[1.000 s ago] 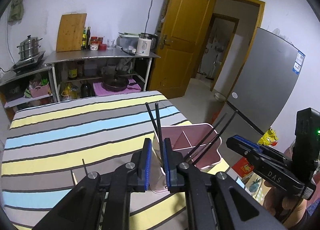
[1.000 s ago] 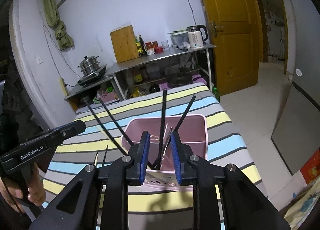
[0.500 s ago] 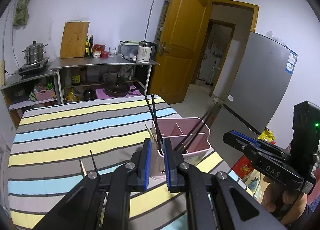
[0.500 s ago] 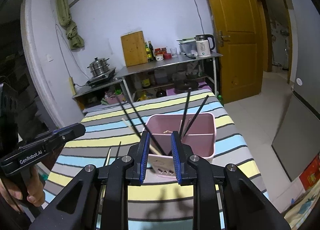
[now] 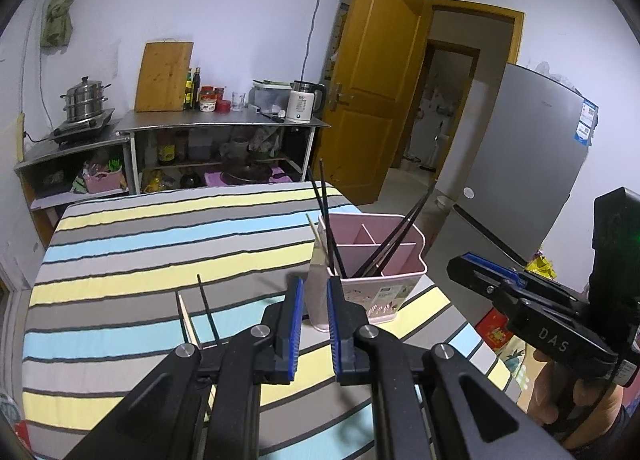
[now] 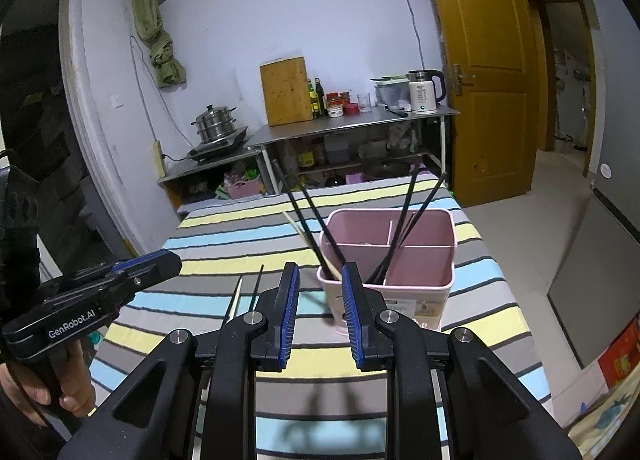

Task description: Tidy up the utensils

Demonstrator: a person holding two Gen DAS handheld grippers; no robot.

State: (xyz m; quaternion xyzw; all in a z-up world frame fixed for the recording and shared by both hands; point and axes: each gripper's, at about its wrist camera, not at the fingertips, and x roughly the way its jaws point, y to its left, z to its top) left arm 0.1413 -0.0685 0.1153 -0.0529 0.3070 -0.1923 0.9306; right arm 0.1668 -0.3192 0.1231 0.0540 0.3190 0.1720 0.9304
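A pink divided utensil holder (image 5: 400, 272) (image 6: 420, 260) stands near the right edge of the striped table and holds several black chopsticks (image 5: 328, 227) (image 6: 408, 219) and a wooden one (image 6: 308, 240). A black chopstick (image 5: 208, 308) (image 6: 256, 288) and a wooden chopstick (image 5: 186, 316) (image 6: 236, 296) lie on the table to the holder's left. My left gripper (image 5: 315, 288) is open a little and empty, just short of the holder. My right gripper (image 6: 318, 276) is open and empty, just short of the holder.
The striped tablecloth (image 5: 160, 244) covers the table. A metal shelf (image 5: 224, 127) with a kettle, bottles, a cutting board and a steamer pot stands behind. An open wooden door (image 5: 372, 99) and a grey fridge (image 5: 528, 163) are to the right.
Both grippers have drawn back and up from the holder, empty. The right jaws have opened wider. The chopsticks stay in the holder.
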